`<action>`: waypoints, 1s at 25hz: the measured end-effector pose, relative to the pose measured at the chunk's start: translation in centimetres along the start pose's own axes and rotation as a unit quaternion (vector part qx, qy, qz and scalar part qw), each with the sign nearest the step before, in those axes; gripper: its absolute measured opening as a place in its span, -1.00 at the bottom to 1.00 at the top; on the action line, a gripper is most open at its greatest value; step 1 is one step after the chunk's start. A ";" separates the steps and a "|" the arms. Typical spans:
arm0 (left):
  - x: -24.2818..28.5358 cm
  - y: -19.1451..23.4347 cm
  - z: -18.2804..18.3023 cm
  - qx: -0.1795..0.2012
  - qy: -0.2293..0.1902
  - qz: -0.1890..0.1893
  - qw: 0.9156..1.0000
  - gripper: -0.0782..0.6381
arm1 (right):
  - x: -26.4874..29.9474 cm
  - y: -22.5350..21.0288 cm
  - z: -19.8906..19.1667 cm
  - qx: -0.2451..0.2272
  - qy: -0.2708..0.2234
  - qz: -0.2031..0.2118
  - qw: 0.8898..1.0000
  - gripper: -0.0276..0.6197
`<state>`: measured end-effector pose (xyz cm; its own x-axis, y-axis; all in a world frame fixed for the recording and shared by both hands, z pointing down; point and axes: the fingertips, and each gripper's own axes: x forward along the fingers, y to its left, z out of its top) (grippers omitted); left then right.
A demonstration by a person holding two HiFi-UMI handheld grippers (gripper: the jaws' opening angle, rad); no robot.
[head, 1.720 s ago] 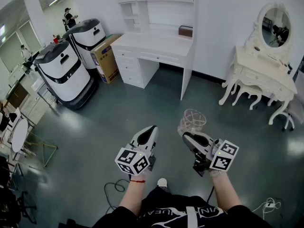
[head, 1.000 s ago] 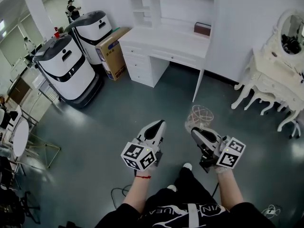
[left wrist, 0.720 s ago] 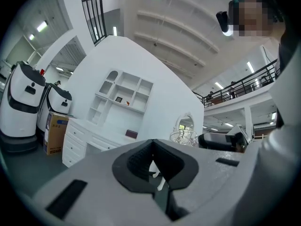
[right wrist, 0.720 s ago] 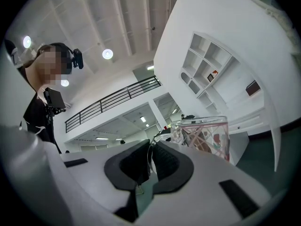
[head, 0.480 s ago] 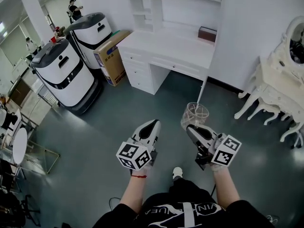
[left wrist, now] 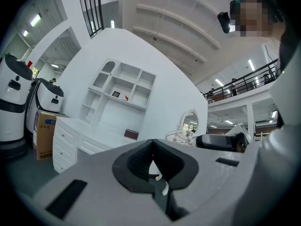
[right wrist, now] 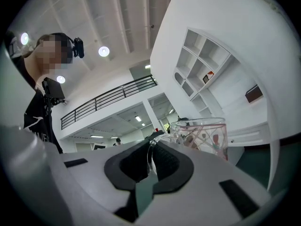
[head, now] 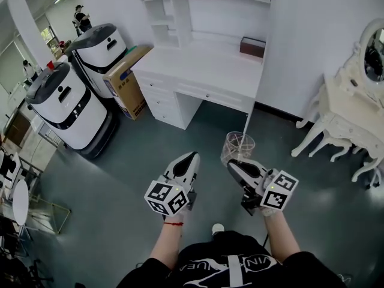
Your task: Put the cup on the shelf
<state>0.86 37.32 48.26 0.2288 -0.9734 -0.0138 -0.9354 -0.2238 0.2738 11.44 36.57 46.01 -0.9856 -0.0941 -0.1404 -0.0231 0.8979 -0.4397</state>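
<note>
Right gripper (head: 235,164) is clamped on the clear cup (head: 238,145). In the right gripper view the thin glass handle (right wrist: 149,150) sits pinched between the two dark pads, and the cup's body hangs out beyond the tips, mouth up. Left gripper (head: 190,158) is closed on nothing, pads together, riding alongside. The cup is in the air over the grey floor (head: 138,161), in front of the white desk (head: 204,65). The shelf (head: 180,2) I want rises from the back of that desk, well apart from the cup. So I judge this to be the carry, with the placing not yet done. The grip is on a slim handle only, so the cup could swing or twist about the pads. I'd walk it in smoothly, hold the wrist level so the rim points up, and avoid any quick turn. Over the desk I'd steer clear of the brown box (head: 252,47) by the wall, pick a bare cubby, and set the base flat on the board. Only then would I let the pads part. The left one just needs to be out of the way.
</note>
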 end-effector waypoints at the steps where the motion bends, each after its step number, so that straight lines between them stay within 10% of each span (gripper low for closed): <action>1: 0.9 0.4 0.2 0.001 -0.001 -0.001 1.000 -0.76 | 0.4 -0.9 0.4 0.000 0.001 0.000 1.000 -0.86; 25: 18.9 13.1 3.2 -0.009 0.004 -0.038 0.999 -0.76 | 11.9 -17.5 6.6 -0.006 0.003 -0.016 1.000 -0.86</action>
<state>-7.94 15.86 48.54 0.3016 -0.9530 -0.0286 -0.9100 -0.2967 0.2895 1.25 16.89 46.14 -0.9853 -0.1207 -0.1209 -0.0571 0.8998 -0.4326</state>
